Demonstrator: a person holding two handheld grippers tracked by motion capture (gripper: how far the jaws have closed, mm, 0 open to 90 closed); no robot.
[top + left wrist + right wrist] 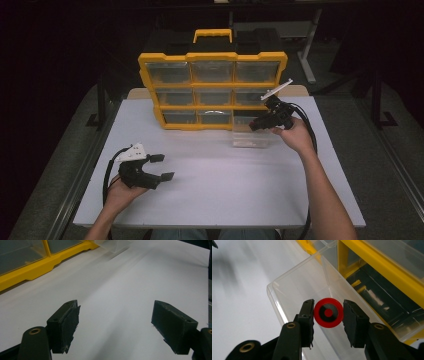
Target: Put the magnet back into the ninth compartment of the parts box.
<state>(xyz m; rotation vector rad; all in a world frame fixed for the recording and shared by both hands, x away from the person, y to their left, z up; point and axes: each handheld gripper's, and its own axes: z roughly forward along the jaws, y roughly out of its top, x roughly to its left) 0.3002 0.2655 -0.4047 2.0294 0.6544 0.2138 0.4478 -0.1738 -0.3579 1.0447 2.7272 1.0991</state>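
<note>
High view shows a yellow organiser case point(213, 90) standing upright at the far side of the white table point(220, 190), its front of small clear drawers facing the person so each can be reached. One clear drawer point(250, 136) has been taken out and sits on the table just in front of the case's lower right corner, leaving the dark empty slot point(374, 297) open behind it. The right gripper point(259, 124) hangs over that drawer, held from the right by the person's hand. In the right gripper view its jaws pinch a small red disc point(328, 313) with a black ring and red centre, one pad on each edge, directly above the drawer's open interior; the grip by the rim keeps the disc flat and visible, and the position suggests it is either being lowered into the drawer or lifted out of it, which cannot be told. The left gripper point(162, 167) rests low at the near left, well apart from the drawer, jaws spread wide over bare table, probably waiting out of the way.
</note>
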